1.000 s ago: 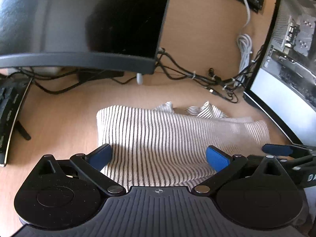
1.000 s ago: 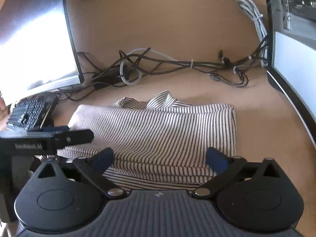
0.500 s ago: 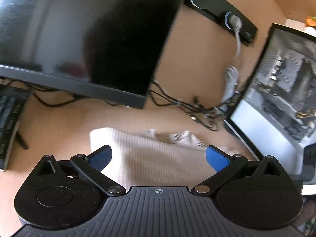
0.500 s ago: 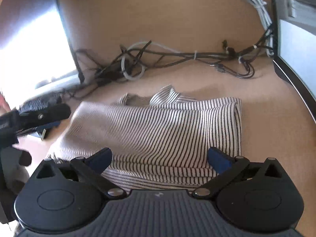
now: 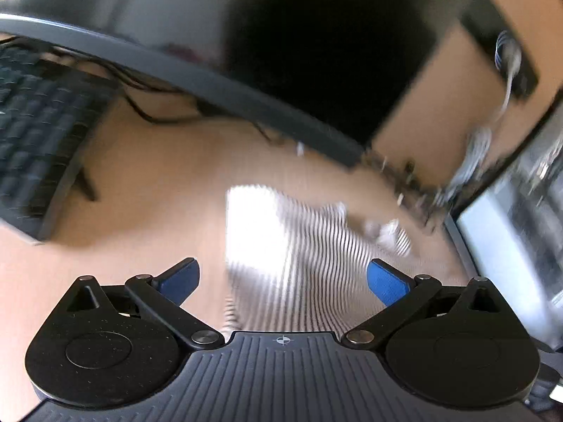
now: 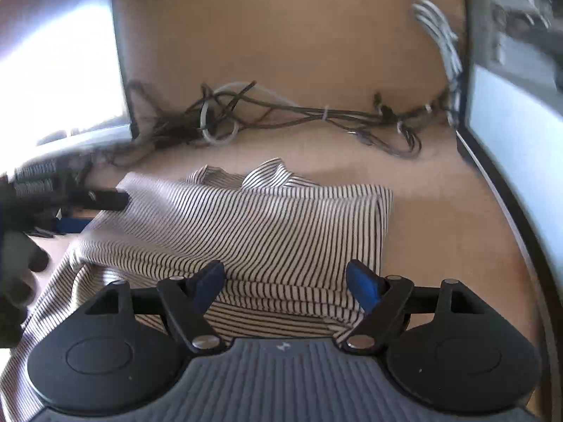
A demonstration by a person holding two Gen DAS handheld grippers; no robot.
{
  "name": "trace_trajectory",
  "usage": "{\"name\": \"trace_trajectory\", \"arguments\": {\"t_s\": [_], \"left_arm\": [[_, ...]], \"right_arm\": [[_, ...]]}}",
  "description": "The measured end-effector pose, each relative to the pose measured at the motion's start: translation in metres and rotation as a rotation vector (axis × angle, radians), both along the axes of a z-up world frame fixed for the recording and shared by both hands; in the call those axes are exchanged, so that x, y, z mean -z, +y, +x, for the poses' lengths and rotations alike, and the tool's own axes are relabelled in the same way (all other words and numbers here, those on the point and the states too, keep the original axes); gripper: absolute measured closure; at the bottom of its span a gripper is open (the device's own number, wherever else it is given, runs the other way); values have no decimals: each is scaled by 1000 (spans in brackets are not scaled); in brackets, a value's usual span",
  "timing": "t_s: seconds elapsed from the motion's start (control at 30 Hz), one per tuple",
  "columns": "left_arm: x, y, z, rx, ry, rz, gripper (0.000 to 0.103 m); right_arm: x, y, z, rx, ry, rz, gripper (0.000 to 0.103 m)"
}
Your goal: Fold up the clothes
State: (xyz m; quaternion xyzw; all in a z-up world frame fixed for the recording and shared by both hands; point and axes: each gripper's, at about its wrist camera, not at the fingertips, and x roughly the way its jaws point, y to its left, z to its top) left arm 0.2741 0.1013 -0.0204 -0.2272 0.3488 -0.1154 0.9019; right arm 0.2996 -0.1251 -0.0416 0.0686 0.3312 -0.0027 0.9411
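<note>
While the right gripper (image 6: 285, 283) jaws have just been closing, unclenched over the striped garment (image 6: 267, 225), the left gripper (image 5: 283, 277) gapes at 9 o'clock.

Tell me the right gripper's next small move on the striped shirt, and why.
Probably finish closing on the near folded edge. The right gripper sits low over the striped shirt; its jaws have just been closing, stripes lie between the blue pads, and they do not yet pinch the cloth. The left gripper is open and off toward the shirt's other side.
</note>
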Motion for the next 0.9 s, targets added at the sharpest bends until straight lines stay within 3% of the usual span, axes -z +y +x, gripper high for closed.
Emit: {"name": "trace_trajectory", "arguments": {"t_s": [0.1,0.2,0.23,0.27,0.37,0.53,0.57,0.7,0.8,0.9], "left_arm": [[-23,19,-34,-37,-83,78,0],[-30,38,-60,-85,-82,152,0],[-28,44,-68,-101,-74,163,0],[-25,48,-75,-120,-68,169,0],[-21,63,-94,-163,-47,162,0],[-9,76,-115,-199,7,162,0],[-8,77,-118,-200,12,159,0],[-5,77,-120,-178,22,136,0],[-6,72,-115,-142,7,101,0],[-11,65,-102,-89,-22,7,0]], "right_arm": [[-26,0,10,-45,-66,-82,26],[-36,-10,41,-45,-49,-103,27],[-37,-15,52,-44,-35,-94,33],[-35,-20,64,-45,-15,-71,43],[-22,-34,100,-23,40,27,49],[10,-24,136,-17,98,9,49],[14,-22,137,-19,108,2,59],[12,-15,125,-16,105,33,88],[-21,-14,90,-52,39,135,92],[-49,-4,33,-129,-1,192,103]]}}
